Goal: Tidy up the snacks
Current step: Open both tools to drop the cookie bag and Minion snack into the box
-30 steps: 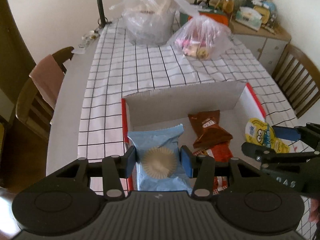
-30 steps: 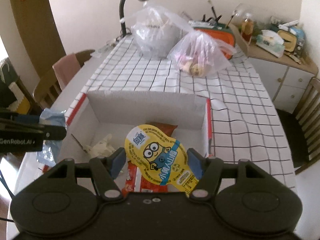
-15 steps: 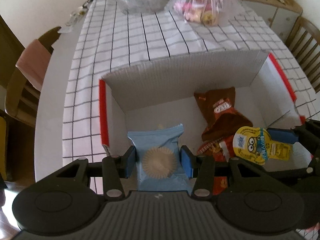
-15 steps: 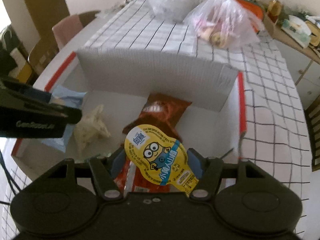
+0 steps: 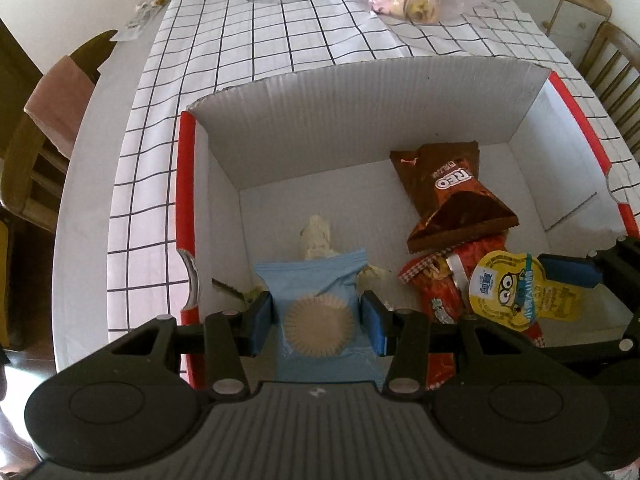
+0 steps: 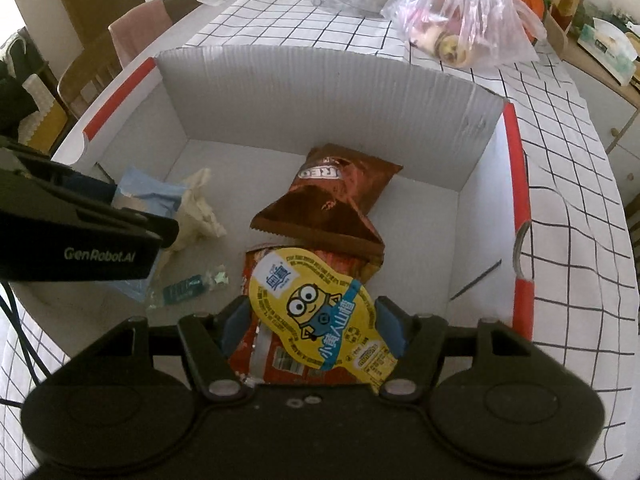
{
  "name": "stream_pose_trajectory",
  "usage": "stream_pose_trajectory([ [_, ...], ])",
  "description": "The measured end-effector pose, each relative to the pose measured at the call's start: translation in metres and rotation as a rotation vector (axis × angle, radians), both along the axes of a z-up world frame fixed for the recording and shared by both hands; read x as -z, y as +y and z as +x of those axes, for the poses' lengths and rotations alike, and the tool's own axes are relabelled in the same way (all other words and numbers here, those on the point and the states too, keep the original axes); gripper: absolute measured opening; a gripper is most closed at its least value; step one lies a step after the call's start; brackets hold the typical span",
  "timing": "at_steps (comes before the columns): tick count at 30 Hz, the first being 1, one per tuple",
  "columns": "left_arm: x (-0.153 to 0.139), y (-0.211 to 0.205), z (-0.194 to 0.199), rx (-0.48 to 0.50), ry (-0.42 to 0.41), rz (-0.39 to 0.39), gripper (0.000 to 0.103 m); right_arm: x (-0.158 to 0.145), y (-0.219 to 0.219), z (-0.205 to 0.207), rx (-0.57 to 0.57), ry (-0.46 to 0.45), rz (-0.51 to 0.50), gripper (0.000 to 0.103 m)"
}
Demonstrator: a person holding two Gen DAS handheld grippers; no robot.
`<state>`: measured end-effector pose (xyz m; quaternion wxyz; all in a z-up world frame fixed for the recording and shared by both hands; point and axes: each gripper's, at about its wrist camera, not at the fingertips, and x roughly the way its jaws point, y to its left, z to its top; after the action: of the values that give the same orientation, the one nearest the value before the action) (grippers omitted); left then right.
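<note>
Both grippers have sunk into the white box (image 5: 360,128), left gripper (image 5: 318,322) clamped on the blue cake packet (image 5: 312,280) near its left wall, right gripper (image 6: 312,326) on the yellow snack cup (image 6: 316,304); releasing together risks burying the brown packet (image 6: 332,200).

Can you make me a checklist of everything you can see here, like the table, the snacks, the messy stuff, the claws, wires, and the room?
Surface: checked tablecloth under a white box with red edges.
Job's things: brown packet and red packet lying in the box.
Clutter: crumpled cream wrapper, two plastic bags beyond.
Grippers: left claw shut on blue cake packet; right claw shut on yellow cartoon snack.
Cables: dark cable, left edge.
Surroundings: wooden chairs, cabinet.
</note>
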<state>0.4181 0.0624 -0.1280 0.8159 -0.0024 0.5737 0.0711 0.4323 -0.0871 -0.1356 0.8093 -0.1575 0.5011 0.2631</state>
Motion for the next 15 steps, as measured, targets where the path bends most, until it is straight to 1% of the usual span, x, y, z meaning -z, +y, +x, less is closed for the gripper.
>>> stream_pose_trajectory([
  [3, -0.003, 0.000, -0.005, 0.000, -0.013, -0.010, 0.049, -0.001, -0.001, -0.002, 0.004, -0.005, 0.006, 0.068],
  [4, -0.005, 0.000, -0.007, 0.000, -0.020, -0.013, 0.050, -0.002, -0.001, -0.004, 0.004, -0.008, 0.011, 0.070],
  [5, -0.007, 0.000, -0.009, 0.000, -0.027, -0.013, 0.050, -0.003, -0.002, -0.004, 0.005, -0.012, 0.020, 0.076],
  [6, -0.009, 0.000, -0.012, 0.002, -0.033, -0.016, 0.050, -0.005, -0.003, -0.006, 0.007, -0.018, 0.028, 0.078],
  [12, -0.024, 0.001, -0.028, 0.006, -0.077, -0.030, 0.051, -0.020, -0.011, -0.018, 0.023, -0.044, 0.071, 0.081],
  [15, -0.035, 0.001, -0.038, 0.010, -0.106, -0.035, 0.056, -0.028, -0.016, -0.026, 0.029, -0.055, 0.090, 0.084],
])
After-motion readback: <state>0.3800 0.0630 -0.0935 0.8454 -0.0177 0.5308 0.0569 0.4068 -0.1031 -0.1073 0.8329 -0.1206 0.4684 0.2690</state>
